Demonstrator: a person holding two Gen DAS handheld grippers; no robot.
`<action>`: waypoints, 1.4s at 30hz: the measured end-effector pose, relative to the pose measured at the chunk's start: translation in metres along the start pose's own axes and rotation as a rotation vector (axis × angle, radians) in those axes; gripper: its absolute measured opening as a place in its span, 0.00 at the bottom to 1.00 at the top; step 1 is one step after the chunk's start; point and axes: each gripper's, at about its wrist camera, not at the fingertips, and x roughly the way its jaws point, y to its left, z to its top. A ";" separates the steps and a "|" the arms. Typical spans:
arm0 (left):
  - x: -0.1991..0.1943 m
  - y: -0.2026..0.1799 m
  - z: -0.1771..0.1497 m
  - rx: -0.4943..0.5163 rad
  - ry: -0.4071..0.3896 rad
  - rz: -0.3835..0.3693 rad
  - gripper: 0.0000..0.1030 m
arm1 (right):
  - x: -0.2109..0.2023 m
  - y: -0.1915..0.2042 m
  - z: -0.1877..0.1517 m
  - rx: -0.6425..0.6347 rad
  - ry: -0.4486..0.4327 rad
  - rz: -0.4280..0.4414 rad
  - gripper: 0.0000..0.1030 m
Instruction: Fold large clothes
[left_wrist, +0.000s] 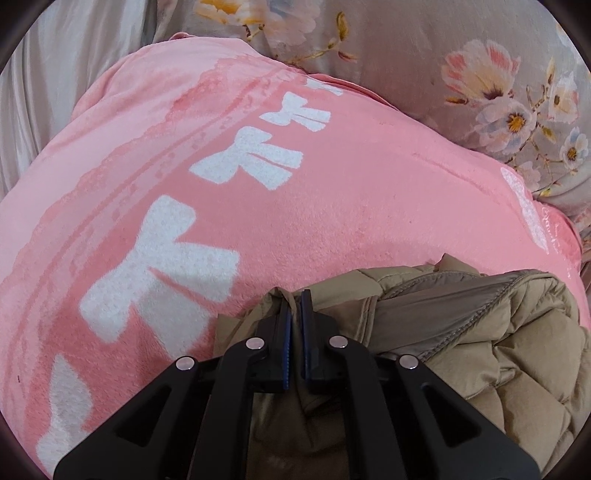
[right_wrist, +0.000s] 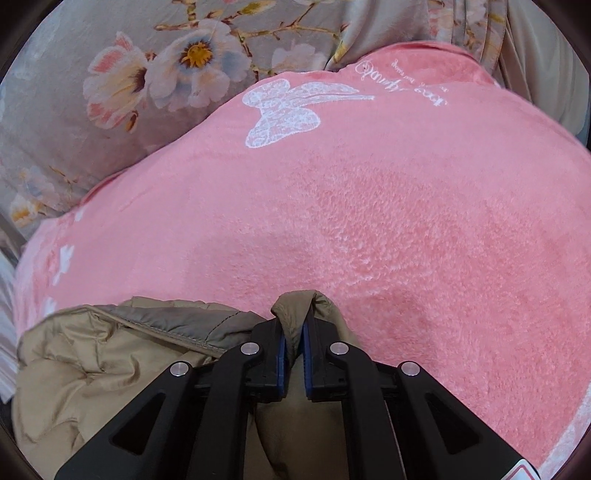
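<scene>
A tan quilted puffer jacket (left_wrist: 509, 354) lies bunched at the near edge of a pink blanket (left_wrist: 332, 206). My left gripper (left_wrist: 295, 299) is shut on a fold of the jacket's edge, with the bulk of the jacket to its right. In the right wrist view my right gripper (right_wrist: 293, 325) is shut on another fold of the tan jacket (right_wrist: 92, 362), whose bulk lies to its left over the pink blanket (right_wrist: 406, 221).
The pink blanket carries white bow prints (left_wrist: 166, 266) and a white butterfly print (right_wrist: 291, 110). Grey floral bedding (left_wrist: 480, 81) lies beyond it, also in the right wrist view (right_wrist: 147, 81). Pale curtain-like fabric (left_wrist: 55, 92) hangs at the far left.
</scene>
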 end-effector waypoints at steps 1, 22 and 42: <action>-0.002 0.004 0.001 -0.013 0.001 -0.015 0.07 | -0.002 -0.009 0.002 0.033 0.011 0.043 0.09; -0.098 -0.159 0.024 0.303 -0.110 -0.006 0.57 | -0.102 0.154 -0.026 -0.348 -0.116 0.075 0.21; 0.013 -0.181 -0.028 0.314 -0.011 0.066 0.42 | 0.002 0.157 -0.064 -0.442 -0.017 -0.022 0.20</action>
